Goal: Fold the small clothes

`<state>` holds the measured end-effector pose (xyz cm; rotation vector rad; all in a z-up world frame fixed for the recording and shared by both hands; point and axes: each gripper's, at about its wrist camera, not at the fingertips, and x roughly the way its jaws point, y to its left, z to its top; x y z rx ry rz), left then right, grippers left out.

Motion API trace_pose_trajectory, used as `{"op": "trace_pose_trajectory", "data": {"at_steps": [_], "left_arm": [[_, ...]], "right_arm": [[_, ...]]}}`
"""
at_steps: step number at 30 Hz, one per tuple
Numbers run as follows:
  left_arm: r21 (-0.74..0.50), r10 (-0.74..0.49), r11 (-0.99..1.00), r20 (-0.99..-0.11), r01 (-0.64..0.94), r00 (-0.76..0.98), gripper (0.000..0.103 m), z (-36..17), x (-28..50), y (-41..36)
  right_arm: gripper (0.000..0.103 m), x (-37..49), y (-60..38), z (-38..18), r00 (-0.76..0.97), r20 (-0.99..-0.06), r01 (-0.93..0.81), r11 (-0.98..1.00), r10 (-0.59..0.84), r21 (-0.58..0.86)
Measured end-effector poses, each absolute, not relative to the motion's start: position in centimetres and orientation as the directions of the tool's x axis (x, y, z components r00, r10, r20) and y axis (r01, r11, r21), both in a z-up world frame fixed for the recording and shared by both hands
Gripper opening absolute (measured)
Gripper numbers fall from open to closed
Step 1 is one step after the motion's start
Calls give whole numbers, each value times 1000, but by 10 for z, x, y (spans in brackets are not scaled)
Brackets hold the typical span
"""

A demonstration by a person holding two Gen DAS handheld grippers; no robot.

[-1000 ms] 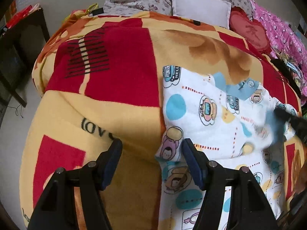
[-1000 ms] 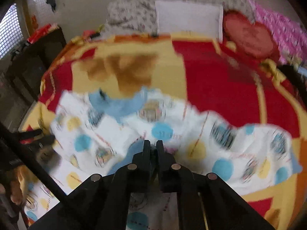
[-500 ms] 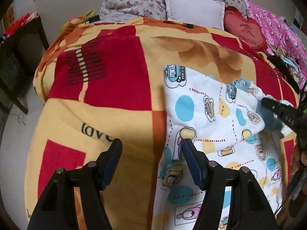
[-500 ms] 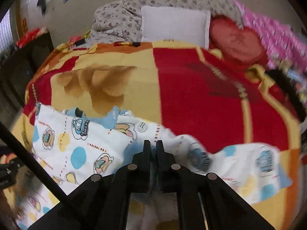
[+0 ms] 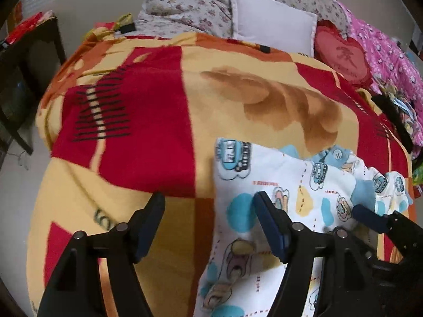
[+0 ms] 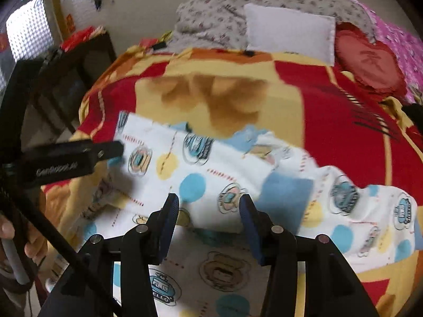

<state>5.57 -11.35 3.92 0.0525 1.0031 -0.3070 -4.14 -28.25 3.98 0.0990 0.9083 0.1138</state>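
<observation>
**Q:** Where is the garment, and how much of it is readable?

**A:** The small white cotton garment with blue dots and cartoon prints (image 6: 201,174) lies on the red-and-yellow fleece blanket (image 5: 148,137) covering the bed. One side is folded over the body, with a blue cuff (image 6: 285,192) showing on top. Its near part is cut off by the bottom edge in both views and partly covered by the tool arms. The right wrist view is blurred, so the exact fold lines cannot be made out.

**Q:** State of the left tool?

**A:** The left tool (image 5: 208,211) stands spread, with nothing between its pads. One finger is over the bare blanket, the other over the garment's left edge. Whether that finger touches the cloth cannot be told.

**Q:** State of the right tool?

**A:** The right tool (image 6: 208,211) has just been opening. Its jaws are parted above the folded cloth, and the pads are not pressing on it. In the left wrist view only one blue fingertip (image 5: 367,215) and part of the black frame show, at the right edge.

**Q:** Anything else partly hidden?

**A:** A hand (image 6: 15,245) holding the left tool's grip is cut off at the lower left of the right wrist view. At the head of the bed, a white pillow (image 5: 272,30) overlaps a floral quilt (image 5: 190,5).
</observation>
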Motion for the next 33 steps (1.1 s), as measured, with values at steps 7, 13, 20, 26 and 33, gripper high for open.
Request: {"op": "trace_pose_trajectory", "data": {"at_steps": [7,13,20,26,33], "left_arm": [[-126,-262,943,-853,309,451,4,25,70,-100],[-104,-199,967,-879,232,434,0,13,87,-72],[-109,-235,953,-853,281,466,4,31,62,-68],[-106,-214,966,-840,236,498,45,41,54,-55],[-64,-145,983,-847,172,511,52,41,55,-27]], "right_arm": [[52,-29,-267,28,572,-787,-91,971,231,219],[53,-20,-231,20,556,-792,-142,967,253,209],[53,-35,-231,40,587,-762,-181,962,274,206],[53,-33,-213,42,592,-748,-234,952,301,198],[15,17,-184,25,526,-792,-215,950,310,228]]}}
